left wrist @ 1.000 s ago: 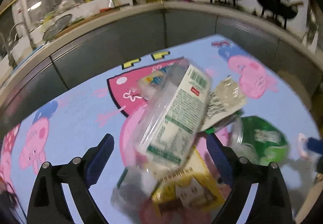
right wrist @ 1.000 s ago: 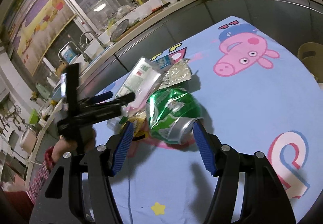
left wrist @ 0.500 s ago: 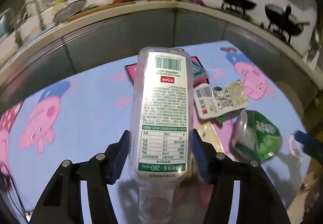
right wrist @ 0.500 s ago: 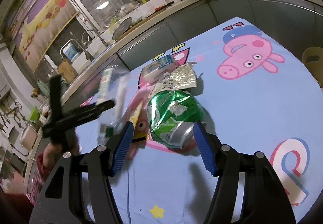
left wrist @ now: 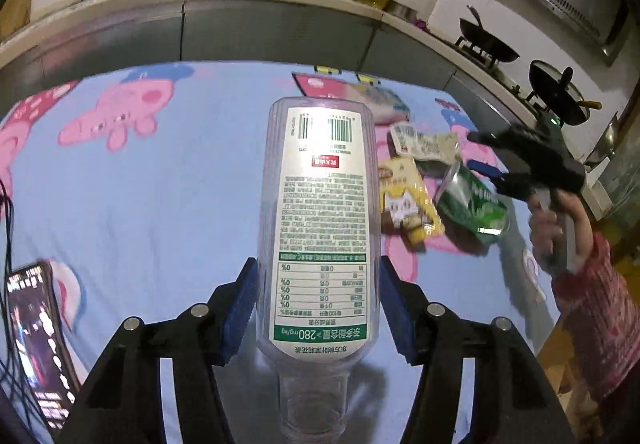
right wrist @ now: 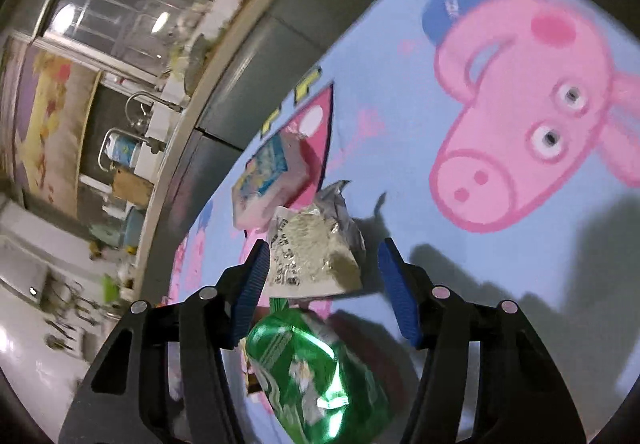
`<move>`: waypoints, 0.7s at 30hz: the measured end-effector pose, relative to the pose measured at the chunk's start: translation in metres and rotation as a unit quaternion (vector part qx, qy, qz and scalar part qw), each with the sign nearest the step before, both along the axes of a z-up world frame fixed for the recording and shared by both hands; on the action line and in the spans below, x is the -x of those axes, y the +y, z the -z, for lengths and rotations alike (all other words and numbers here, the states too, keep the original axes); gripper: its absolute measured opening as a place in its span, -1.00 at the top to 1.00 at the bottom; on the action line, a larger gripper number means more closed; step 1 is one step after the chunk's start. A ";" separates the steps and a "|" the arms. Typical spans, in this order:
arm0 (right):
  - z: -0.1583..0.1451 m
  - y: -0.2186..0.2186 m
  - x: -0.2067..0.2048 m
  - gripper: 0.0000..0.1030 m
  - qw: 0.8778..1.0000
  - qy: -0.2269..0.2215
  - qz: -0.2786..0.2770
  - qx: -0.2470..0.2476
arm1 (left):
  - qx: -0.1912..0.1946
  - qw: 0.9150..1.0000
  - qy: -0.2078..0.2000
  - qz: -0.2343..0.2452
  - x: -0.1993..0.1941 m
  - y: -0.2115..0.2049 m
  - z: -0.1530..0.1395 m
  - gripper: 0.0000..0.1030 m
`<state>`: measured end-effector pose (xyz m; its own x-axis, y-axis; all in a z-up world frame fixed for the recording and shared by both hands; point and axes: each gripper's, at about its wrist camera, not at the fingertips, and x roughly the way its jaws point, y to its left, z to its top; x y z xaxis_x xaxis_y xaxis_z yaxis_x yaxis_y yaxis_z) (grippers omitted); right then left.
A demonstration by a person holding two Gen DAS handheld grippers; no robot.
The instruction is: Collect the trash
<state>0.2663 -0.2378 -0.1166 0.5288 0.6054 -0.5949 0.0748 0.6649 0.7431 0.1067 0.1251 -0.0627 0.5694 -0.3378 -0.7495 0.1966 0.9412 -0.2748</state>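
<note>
Fingers (left wrist: 244, 308) of our left gripper (left wrist: 318, 308) are clamping the clear bottle (left wrist: 320, 228), while our right gripper (right wrist: 322, 292), jaws just narrowing, is straddling the foil wrapper (right wrist: 316, 256) above the green can (right wrist: 320, 376).

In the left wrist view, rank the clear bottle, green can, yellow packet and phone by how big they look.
1. clear bottle, though nearness to the camera inflates it.
2. phone, partly cut off.
3. green can and yellow packet: too alike to rank.
</note>
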 end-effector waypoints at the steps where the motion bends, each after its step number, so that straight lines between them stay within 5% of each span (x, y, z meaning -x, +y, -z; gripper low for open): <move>1: 0.002 0.003 -0.003 -0.09 1.000 0.004 -0.003 0.003 | -0.001 1.000 0.003 0.001 0.002 -0.001 0.003 -0.15; 3: 0.004 0.014 -0.009 0.28 1.000 0.009 -0.019 0.019 | -0.006 1.000 0.008 0.004 0.002 -0.005 0.007 -0.15; 4: 0.005 0.018 -0.010 0.70 0.999 0.012 -0.027 0.019 | -0.009 1.000 0.007 0.004 0.002 -0.007 0.009 -0.15; 9: -0.023 0.030 0.003 0.80 0.999 -0.019 -0.040 0.018 | -0.004 1.000 0.011 0.003 0.001 -0.009 0.012 -0.15; 16: -0.089 0.036 0.077 0.99 0.990 -0.126 -0.063 -0.020 | 0.002 1.000 0.010 0.006 0.007 -0.007 0.011 -0.15; 21: -0.072 0.050 0.143 0.98 0.987 -0.134 -0.086 0.025 | -0.003 1.000 0.020 0.009 0.010 -0.011 0.020 -0.17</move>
<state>0.1229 -0.1877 -0.0446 0.5633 0.6731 -0.4792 -0.2377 0.6875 0.6862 0.0965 0.1143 -0.0825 0.5326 -0.3422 -0.7741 0.2020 0.9396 -0.2764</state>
